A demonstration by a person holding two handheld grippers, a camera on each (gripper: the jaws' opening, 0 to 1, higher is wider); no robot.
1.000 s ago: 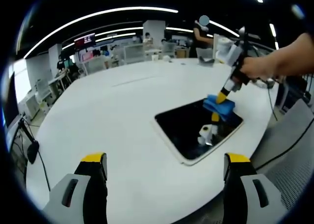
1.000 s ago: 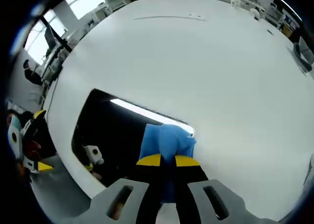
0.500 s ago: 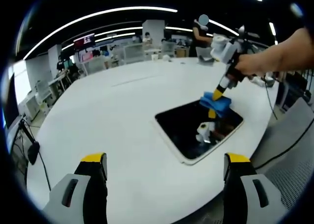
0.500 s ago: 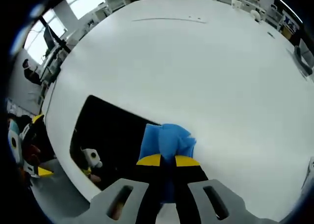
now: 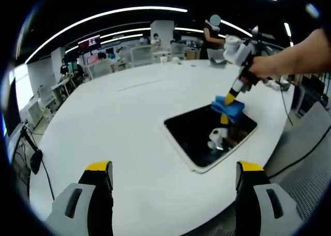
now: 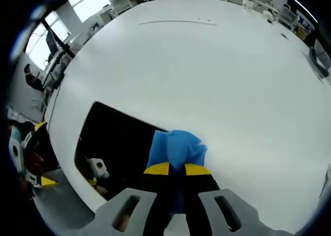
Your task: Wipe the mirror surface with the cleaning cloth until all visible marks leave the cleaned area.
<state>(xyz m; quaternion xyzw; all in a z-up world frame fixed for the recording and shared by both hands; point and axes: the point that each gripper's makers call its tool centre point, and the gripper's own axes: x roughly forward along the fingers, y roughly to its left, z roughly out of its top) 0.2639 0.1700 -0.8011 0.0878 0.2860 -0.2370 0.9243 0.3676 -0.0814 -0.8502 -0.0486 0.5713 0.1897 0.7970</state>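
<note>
In the left gripper view, the left tool (image 5: pixel 173 181) stands released, its two yellow-tipped jaws wide apart at the bottom of the frame with nothing between them, their bases cut off by the lower edge. Right of centre, the dark mirror (image 5: pixel 204 140) lies flat on the white counter (image 5: pixel 119 122), near its right edge. At the mirror's upper right corner the right tool (image 5: pixel 227 100) presses the blue cleaning cloth (image 5: pixel 230 107) to the glass; a hand (image 5: pixel 269 68) reaches in from the upper right. Whether marks lie on the glass is hard to make out.

In the right gripper view, the right tool (image 6: pixel 177 168) is clenched on the cleaning cloth (image 6: pixel 176 148), whose lower part hides behind the jaws. The cloth sits at the mirror's (image 6: pixel 116 143) right edge, lower centre. The left tool (image 6: pixel 23 156) peeks in, partly cut off, at the far left.
</note>
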